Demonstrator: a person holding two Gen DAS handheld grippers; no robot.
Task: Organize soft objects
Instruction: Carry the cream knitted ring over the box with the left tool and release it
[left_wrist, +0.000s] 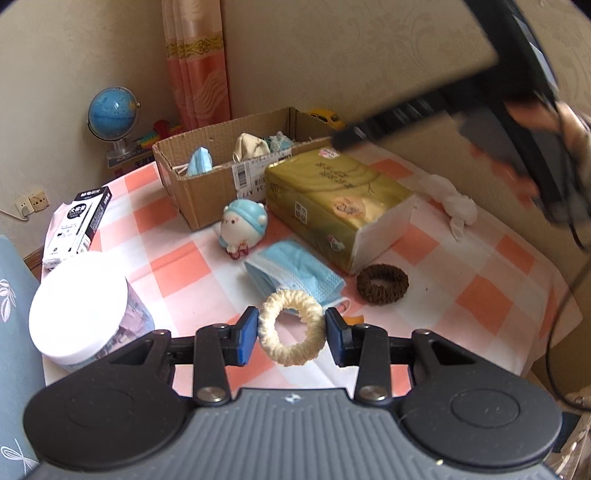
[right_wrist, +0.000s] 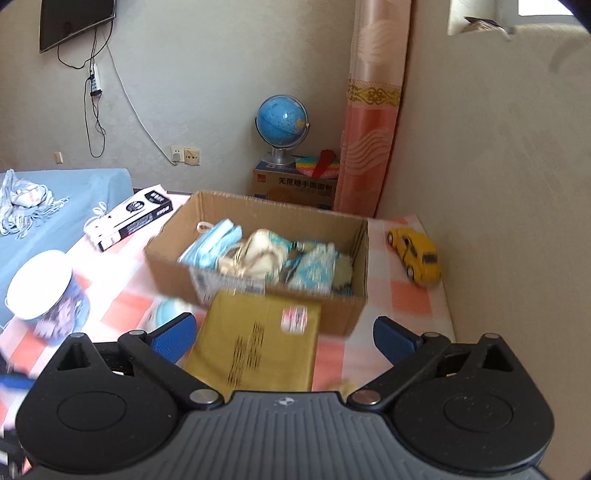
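Observation:
My left gripper (left_wrist: 291, 328) is shut on a cream scrunchie (left_wrist: 291, 326), held just above the checked tablecloth (left_wrist: 177, 266). Past it lie a blue face mask (left_wrist: 295, 271), a brown scrunchie (left_wrist: 382, 283), a round plush doll (left_wrist: 242, 226) and a white cloth (left_wrist: 452, 203). The cardboard box (left_wrist: 207, 188) at the back holds masks and soft items; it also shows in the right wrist view (right_wrist: 354, 306). My right gripper (right_wrist: 284, 334) is open and empty, raised above the gold tissue pack (right_wrist: 255, 343). It appears blurred at the upper right of the left wrist view (left_wrist: 443, 110).
A gold tissue pack (left_wrist: 332, 199) lies in front of the box. A white-lidded jar (left_wrist: 79, 314) and a black-and-white carton (left_wrist: 77, 225) are at the left. A yellow toy car (right_wrist: 415, 256) sits right of the box by the wall. A globe (right_wrist: 282, 125) stands behind the table.

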